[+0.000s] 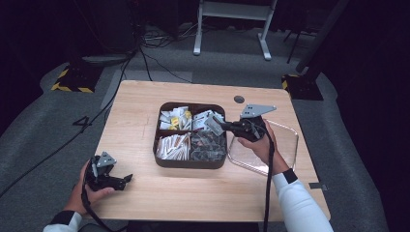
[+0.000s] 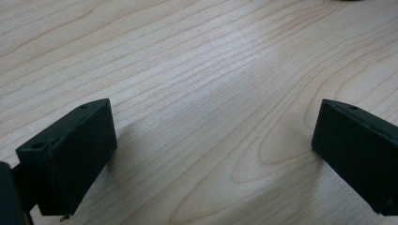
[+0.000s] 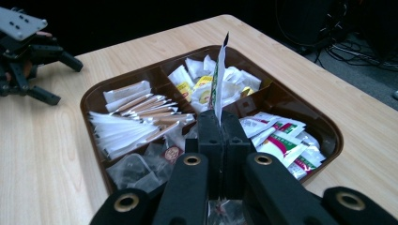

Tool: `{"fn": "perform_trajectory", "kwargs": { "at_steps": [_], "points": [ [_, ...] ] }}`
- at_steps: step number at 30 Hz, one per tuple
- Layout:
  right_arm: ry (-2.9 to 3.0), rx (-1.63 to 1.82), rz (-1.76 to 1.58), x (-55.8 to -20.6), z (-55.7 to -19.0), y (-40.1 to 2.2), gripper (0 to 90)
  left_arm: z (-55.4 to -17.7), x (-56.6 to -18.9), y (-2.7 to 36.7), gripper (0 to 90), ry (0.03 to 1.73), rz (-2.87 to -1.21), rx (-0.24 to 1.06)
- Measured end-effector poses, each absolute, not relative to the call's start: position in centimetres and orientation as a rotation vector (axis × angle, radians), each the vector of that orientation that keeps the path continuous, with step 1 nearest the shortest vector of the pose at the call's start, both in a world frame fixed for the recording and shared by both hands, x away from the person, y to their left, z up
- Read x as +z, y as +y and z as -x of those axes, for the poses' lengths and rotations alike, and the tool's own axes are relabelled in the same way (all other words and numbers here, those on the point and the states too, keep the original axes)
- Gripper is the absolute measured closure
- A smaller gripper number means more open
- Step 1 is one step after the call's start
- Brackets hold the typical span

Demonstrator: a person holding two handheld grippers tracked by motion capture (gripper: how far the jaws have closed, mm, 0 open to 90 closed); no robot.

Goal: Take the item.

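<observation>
Brown tray (image 1: pixel 162 145) sits mid-table (image 1: pixel 145 193); the right gripper (image 3: pixel 220 123), over it, pinches a sachet (image 3: pixel 218 84) edge-up between closed jaws. Left gripper (image 1: pixel 126 179) rests on bare wood, jaws wide apart, holding nothing.

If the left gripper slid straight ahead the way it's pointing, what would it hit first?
Probably the brown divided tray. The left gripper, jaws open, points across bare tabletop toward its near left corner, though it may just pass in front.
</observation>
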State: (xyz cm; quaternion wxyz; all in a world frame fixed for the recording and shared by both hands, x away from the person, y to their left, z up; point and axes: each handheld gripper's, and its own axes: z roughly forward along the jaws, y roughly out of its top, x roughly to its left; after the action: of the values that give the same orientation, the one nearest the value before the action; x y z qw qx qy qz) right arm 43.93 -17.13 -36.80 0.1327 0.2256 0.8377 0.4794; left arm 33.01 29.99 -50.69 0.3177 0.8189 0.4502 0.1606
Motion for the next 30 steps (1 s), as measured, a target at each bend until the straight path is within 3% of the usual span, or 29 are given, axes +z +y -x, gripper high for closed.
{"fn": "perform_trajectory", "kwargs": {
  "at_steps": [30],
  "points": [
    [2.542, 1.432, -0.523, -39.0, -37.3, -18.4, 90.0, -33.0, -50.7, 30.0, 0.5, 1.191, -2.152, 0.429]
  ]
}}
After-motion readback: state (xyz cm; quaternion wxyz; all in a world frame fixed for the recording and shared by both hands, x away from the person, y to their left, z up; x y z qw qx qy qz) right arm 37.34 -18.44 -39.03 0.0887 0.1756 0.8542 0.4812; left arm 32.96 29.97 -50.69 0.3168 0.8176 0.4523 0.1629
